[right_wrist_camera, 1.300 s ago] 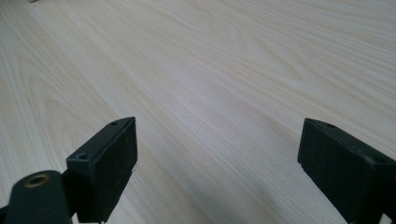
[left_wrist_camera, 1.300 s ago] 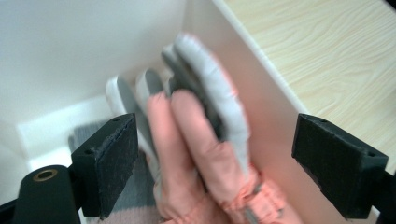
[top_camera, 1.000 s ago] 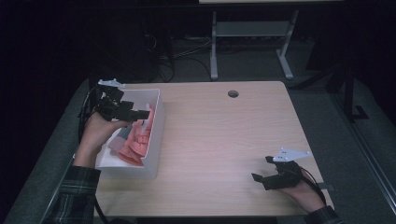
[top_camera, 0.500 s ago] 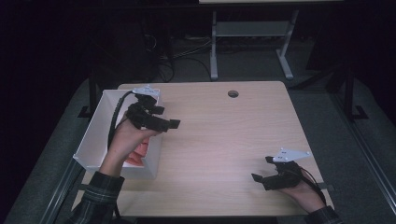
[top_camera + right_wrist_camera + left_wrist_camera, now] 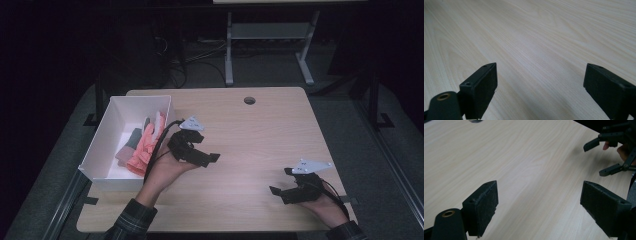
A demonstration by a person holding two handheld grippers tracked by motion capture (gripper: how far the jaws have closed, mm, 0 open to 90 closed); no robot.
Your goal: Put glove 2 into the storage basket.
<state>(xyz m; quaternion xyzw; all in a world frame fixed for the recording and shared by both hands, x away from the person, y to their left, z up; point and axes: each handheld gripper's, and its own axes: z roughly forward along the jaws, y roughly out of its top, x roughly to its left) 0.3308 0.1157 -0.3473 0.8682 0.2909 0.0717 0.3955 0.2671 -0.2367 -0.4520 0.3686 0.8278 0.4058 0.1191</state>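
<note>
A white box (image 5: 114, 117) stands at the table's left edge with pink and grey gloves (image 5: 142, 145) lying in it. My left gripper (image 5: 209, 159) hovers over the table just right of the box, open and empty, its jaws wide apart in the left gripper view (image 5: 539, 208). My right gripper (image 5: 279, 187) rests near the front right of the table, open with nothing between its jaws (image 5: 540, 90). The right gripper (image 5: 609, 155) also appears far off at the top right of the left gripper view.
The light wooden table (image 5: 260, 145) has a round cable hole (image 5: 249, 100) near its far edge. A metal table frame (image 5: 265, 40) stands on the dark floor beyond. Cables trail from both grippers.
My left gripper has left the box and swung right and down over the bare table, coming out empty. The gloves lie in the box. The right gripper has stayed put.
</note>
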